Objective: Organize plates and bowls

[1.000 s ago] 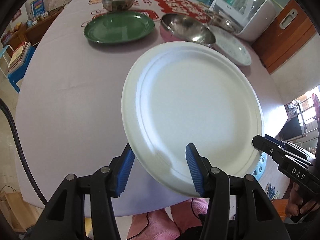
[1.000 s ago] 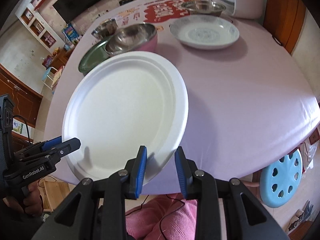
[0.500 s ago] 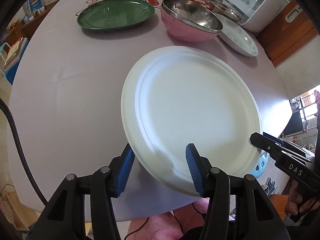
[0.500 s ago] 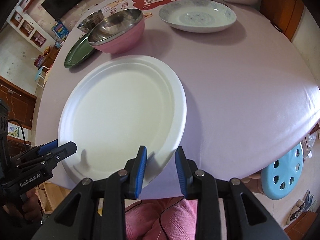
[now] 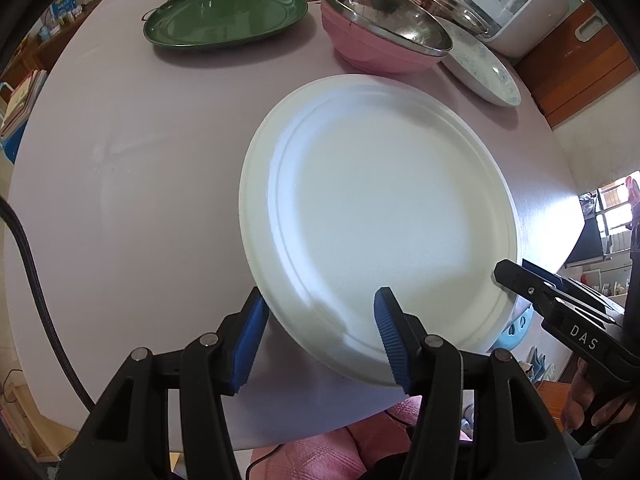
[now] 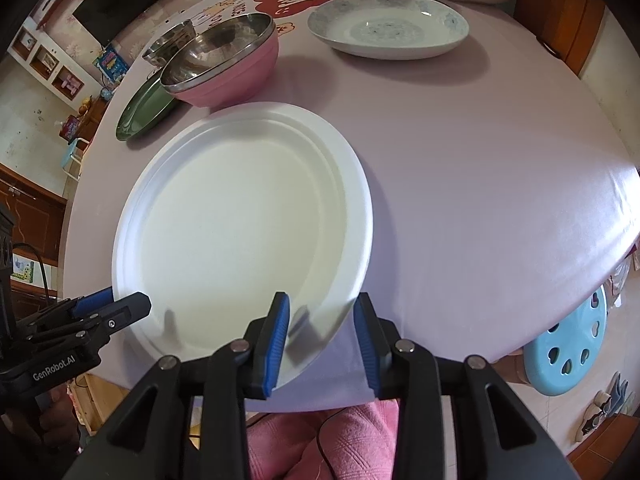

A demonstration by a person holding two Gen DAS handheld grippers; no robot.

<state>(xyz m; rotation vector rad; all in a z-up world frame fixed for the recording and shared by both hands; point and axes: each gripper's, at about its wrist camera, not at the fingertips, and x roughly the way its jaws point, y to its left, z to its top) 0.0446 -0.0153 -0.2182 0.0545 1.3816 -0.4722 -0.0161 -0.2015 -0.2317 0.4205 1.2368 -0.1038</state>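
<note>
White plate (image 5: 380,216) lies with its near rim between both hand-held grippers' parted jaws, seemingly released.

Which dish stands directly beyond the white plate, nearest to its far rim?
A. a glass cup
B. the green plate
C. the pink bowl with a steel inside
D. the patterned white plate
C: the pink bowl sits just past the far rim of the white plate; the green plate lies further off.
</note>
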